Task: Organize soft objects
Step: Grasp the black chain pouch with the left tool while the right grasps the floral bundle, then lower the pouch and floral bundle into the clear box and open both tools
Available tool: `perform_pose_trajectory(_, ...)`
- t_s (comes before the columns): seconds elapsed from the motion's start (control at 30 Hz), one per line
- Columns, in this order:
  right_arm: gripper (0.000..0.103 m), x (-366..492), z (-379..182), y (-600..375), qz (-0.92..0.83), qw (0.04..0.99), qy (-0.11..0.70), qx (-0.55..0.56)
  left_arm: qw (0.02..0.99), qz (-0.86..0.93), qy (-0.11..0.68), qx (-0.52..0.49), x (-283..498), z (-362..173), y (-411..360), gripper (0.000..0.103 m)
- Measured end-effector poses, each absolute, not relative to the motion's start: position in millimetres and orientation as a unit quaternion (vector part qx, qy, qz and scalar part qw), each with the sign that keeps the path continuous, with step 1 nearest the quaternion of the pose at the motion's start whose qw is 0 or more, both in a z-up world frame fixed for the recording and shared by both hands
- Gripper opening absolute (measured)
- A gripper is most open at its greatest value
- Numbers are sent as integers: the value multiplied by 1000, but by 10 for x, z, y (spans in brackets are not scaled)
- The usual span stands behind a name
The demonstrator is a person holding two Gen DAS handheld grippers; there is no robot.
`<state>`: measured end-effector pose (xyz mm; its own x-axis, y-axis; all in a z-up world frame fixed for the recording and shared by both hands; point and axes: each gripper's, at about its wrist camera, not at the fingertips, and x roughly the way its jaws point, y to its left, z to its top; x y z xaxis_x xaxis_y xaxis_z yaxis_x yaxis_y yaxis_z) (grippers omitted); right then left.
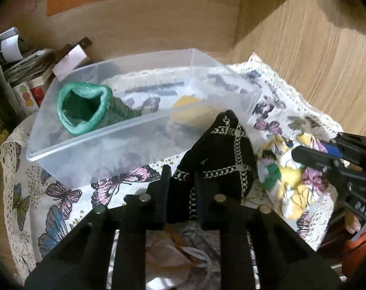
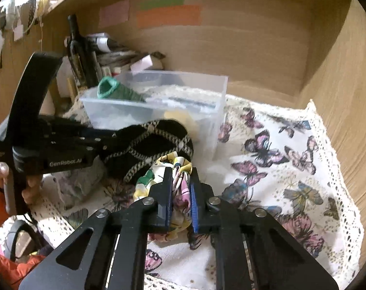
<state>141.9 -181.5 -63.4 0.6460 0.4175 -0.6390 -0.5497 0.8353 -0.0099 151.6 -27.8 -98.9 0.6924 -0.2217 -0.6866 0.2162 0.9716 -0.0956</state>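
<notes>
My left gripper [image 1: 182, 174] is shut on a black cloth with a white chain pattern [image 1: 221, 154] and holds it up just in front of the clear plastic bin [image 1: 91, 149]. It also shows in the right wrist view [image 2: 146, 142]. My right gripper [image 2: 181, 172] is shut on a floral cloth [image 2: 180, 193], white with yellow, pink and green, which also shows in the left wrist view [image 1: 291, 176]. The bin [image 2: 207, 130] holds a green knitted sock [image 1: 86, 106] and something yellow [image 1: 190, 111].
A butterfly-print tablecloth [image 2: 279, 159] with a lace edge covers the shelf floor. Wooden walls close the back and right side [image 2: 340, 96]. Books, papers and a dark bottle [image 2: 77, 48] stand at the back left, behind the bin.
</notes>
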Motion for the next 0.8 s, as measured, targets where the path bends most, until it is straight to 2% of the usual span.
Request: perform_pose_trajectory(0.8, 10, 1607, 63, -1709, 273, 932, 227, -69, 969, -87, 229, -33, 1098, 66, 105, 9)
